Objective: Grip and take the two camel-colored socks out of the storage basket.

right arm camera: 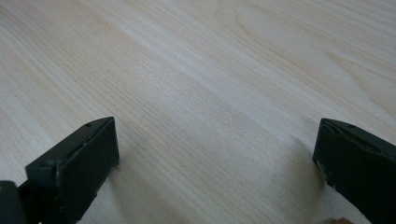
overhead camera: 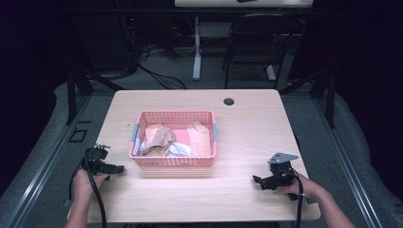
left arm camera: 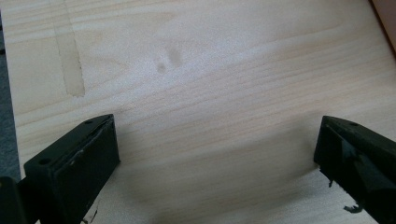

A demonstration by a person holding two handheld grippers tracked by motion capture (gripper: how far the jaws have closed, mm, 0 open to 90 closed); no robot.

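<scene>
Both grippers agape near table front edge, flanking basket.

matt wood table – plastic basket

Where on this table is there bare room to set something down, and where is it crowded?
Free: the wide strip between the pink basket and the table's near edge, flanked by the left gripper and right gripper; also right of the basket. Crowded: inside the basket, heaped with crumpled cloths.
</scene>
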